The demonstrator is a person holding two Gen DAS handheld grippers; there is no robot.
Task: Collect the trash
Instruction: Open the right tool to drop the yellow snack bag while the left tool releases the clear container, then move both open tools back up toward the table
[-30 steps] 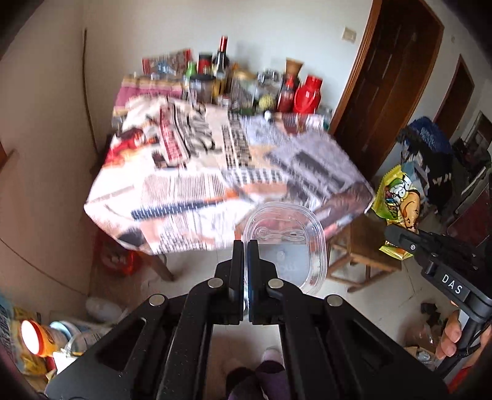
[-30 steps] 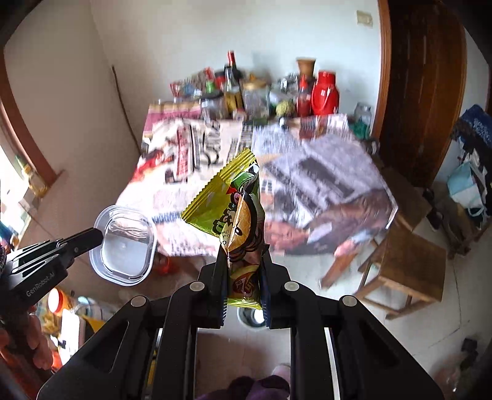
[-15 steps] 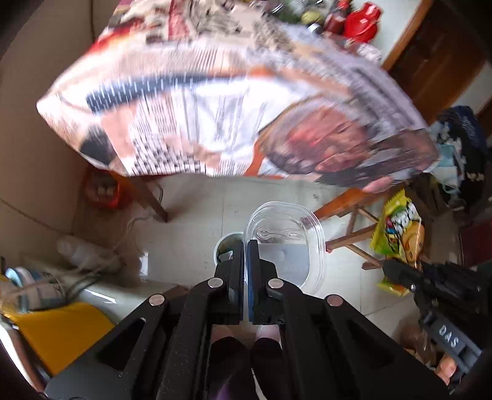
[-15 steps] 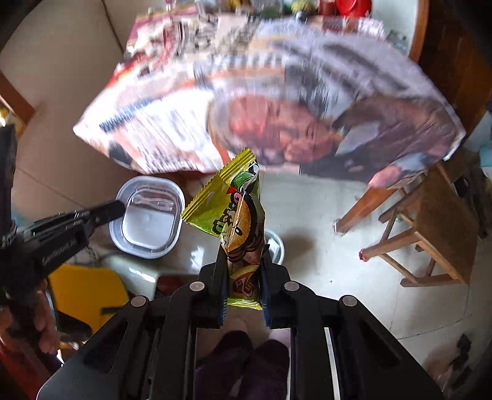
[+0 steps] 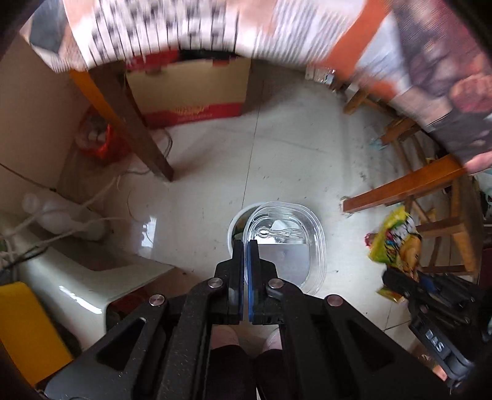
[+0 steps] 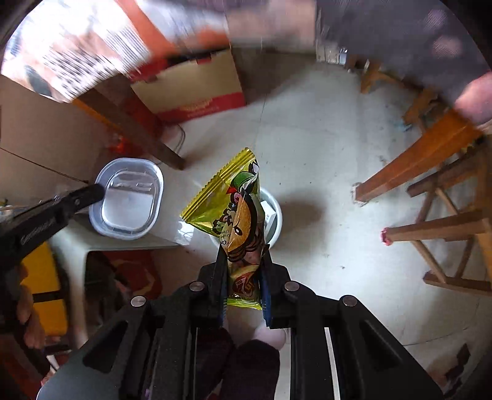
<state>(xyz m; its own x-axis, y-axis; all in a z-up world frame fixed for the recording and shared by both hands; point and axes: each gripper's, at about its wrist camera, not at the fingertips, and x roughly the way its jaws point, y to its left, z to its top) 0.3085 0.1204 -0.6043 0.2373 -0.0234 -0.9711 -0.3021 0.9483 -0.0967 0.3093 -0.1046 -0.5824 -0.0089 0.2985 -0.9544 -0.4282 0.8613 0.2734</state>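
Left wrist view, left to right. At 9 o'clock, a white plastic stool (image 5: 77, 286) with cables draped over it; at 11 o'clock, a cardboard box (image 5: 190, 92) under the cloth-covered table (image 5: 215, 27), beside a dark table leg (image 5: 135, 129). At centre, the left gripper (image 5: 245, 246) points steeply down at the tiled floor (image 5: 292, 154), its jaws pressed together on the rim of a clear plastic lid (image 5: 286, 243). The lid partly covers a small white bin (image 5: 235, 221) standing on the floor below. At 3 o'clock, a wooden stool (image 5: 439, 215).

Right wrist view, left to right. At 9 o'clock, the left gripper and clear plastic lid appear above the white plastic stool. At centre, the right gripper (image 6: 243, 249) is clamped on the lower part of a yellow snack wrapper (image 6: 233, 209), which stands upright directly above the small white bin. At 3 o'clock, the wooden stool.
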